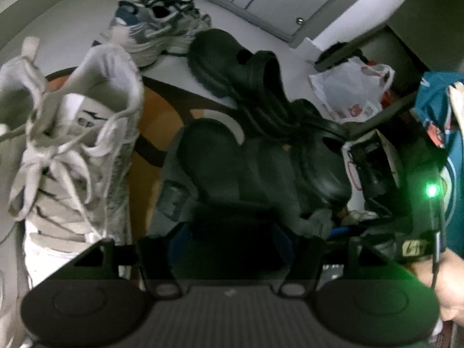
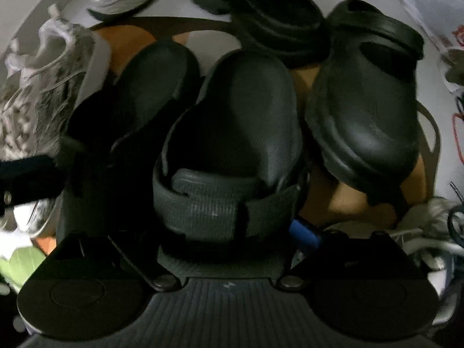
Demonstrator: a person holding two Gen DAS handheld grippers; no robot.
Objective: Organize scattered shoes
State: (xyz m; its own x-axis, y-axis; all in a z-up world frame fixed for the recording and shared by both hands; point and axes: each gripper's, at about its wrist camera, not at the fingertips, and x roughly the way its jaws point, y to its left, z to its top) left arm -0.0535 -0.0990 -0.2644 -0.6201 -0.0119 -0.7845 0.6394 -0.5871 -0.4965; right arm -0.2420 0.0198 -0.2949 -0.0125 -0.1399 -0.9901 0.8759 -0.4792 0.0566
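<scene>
Straddling the strapped heel end of the grey sandal (image 2: 232, 121) with the right gripper (image 2: 220, 246), jaws standing wide apart on either side of it; not showing clearly whether the pads are pressing yet. Pointing the left gripper (image 1: 226, 240) at the same dark pile, jaws likewise apart and gripping nothing.

Judging the step in hand as picking this sandal out of the scatter lying on the orange mat (image 2: 124, 37). Lying just beside it at nine o'clock: a second grey sandal (image 2: 139, 92), probably its partner. Crowding in at three o'clock, a black clog (image 2: 368, 110); at twelve, another black clog (image 2: 261, 8). Sitting at nine o'clock in the left view, a white sneaker (image 1: 72, 145); at eleven, a grey-blue trainer (image 1: 156, 20).

Calling next, most likely, for closing on the sandal's sides below the strap, lifting clear without dragging the neighbours, then setting it down parallel to its mate.

Noting one container only: a white plastic bag (image 1: 353, 87) at two o'clock, bulging, contents hidden.
</scene>
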